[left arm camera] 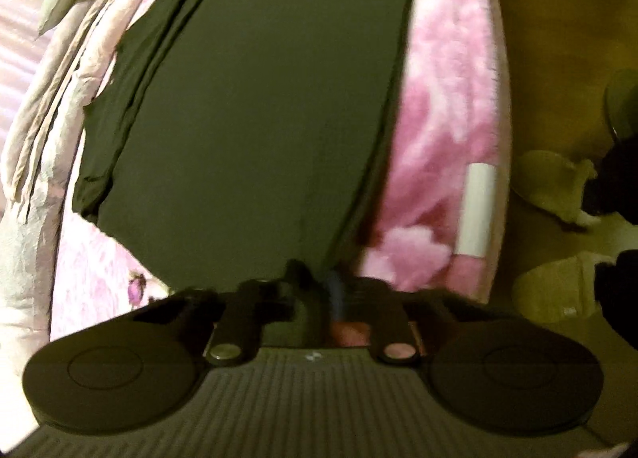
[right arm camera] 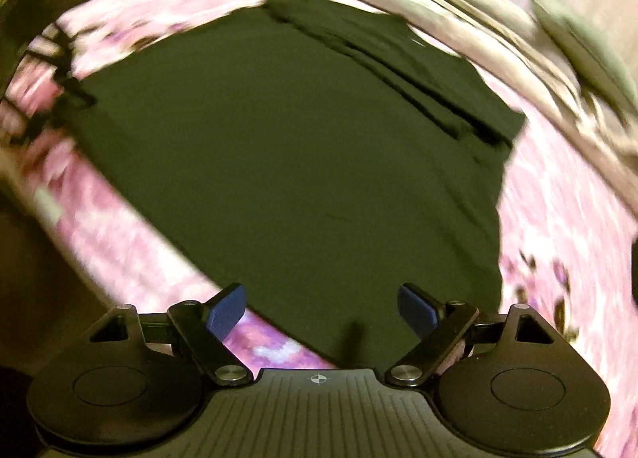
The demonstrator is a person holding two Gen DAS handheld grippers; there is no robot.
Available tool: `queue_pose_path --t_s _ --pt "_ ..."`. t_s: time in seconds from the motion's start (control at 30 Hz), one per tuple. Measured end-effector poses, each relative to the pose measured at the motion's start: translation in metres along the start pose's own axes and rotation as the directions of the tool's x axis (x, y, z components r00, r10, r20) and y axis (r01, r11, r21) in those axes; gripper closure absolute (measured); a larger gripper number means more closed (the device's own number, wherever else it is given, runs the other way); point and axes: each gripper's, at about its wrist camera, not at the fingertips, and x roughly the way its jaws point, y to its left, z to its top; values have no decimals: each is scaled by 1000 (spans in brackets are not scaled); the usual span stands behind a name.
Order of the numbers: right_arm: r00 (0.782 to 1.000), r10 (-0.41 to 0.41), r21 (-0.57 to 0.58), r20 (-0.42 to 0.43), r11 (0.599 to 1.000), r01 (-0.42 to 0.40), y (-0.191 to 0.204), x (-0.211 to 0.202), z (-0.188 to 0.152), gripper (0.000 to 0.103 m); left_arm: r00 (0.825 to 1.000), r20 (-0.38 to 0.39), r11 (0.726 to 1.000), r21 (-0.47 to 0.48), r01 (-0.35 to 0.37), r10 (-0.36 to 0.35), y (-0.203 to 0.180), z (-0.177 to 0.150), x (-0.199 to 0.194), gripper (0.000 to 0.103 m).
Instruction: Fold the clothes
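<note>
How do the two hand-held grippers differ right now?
The left hand-held gripper is shut, its fingers pinching the edge of the dark garment. The right hand-held gripper is open, its blue pads wide apart above the garment's near edge, gripping nothing. Both point down at the same garment on the pink floral blanket.
</note>
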Motion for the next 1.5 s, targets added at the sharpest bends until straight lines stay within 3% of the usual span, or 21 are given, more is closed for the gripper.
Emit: queue_pose_path --t_s 0.1,0.2,0.3,0.33,0.47,0.5,0.53,0.57,0.63,0.67,0.77,0.87,1.0,1.1,1.17,1.27,1.33,1.43,1.5 --pt "998 22 -142 54 990 -15 25 1 -6 16 1000 9 993 -119 -1 2 14 2 -9 100" --pt "993 21 -235 119 972 8 46 6 -6 16 999 45 964 -267 11 1 43 -1 -22 100" --pt "986 -40 -257 159 963 81 52 21 -2 19 998 56 959 -283 6 11 59 0 -32 100" --pt "987 -64 -270 148 957 103 51 28 -1 36 998 57 959 -283 4 12 62 0 -34 100" --pt "983 -144 -297 110 939 171 29 39 -20 48 998 57 962 -272 -4 20 68 0 -41 100" --pt "982 -161 -301 101 936 184 22 39 -26 57 998 55 963 -269 -2 18 67 0 -42 100" --pt "981 -177 -300 75 934 192 12 39 -32 77 998 53 964 -266 -1 16 66 0 -42 100" --pt "980 -194 -298 47 934 199 2 39 -39 88 999 51 966 -260 2 12 65 0 -41 100" --pt "973 -232 -273 -18 937 218 -22 42 -53 91 999 45 972 -236 16 -6 60 1 -38 100" --pt "969 -245 -269 -43 937 225 -32 41 -58 99 999 42 974 -224 23 -14 58 1 -37 100" --pt "966 -248 -292 -80 932 215 -51 36 -65 100 998 41 986 -160 49 -42 48 4 -37 101" --pt "976 -198 -315 -91 935 160 -54 22 -62 101 996 58 995 -70 71 -67 36 3 -51 102" --pt "985 -136 -333 -105 938 94 -42 -15 -61 101 989 92 993 23 118 -119 22 -4 -85 102" --pt "984 -90 -357 -151 934 31 -20 -46 -69 101 976 88 980 42 196 -199 3 -16 -114 102" --pt "978 -50 -357 -204 934 -27 -2 -71 -81 101 959 77 962 29 270 -271 -13 -27 -133 102" --pt "957 13 -341 -288 933 -116 24 -109 -98 101 917 65 918 -25 396 -394 -36 -46 -163 102" --pt "944 44 -323 -326 934 -155 37 -130 -102 101 899 64 898 -49 437 -433 -42 -54 -176 102" --pt "947 21 -307 -319 943 -124 43 -151 -88 101 899 80 892 -114 438 -431 -22 -61 -185 102" --pt "955 -17 -301 -295 951 -76 35 -157 -68 101 911 103 898 -154 411 -400 9 -62 -184 102"
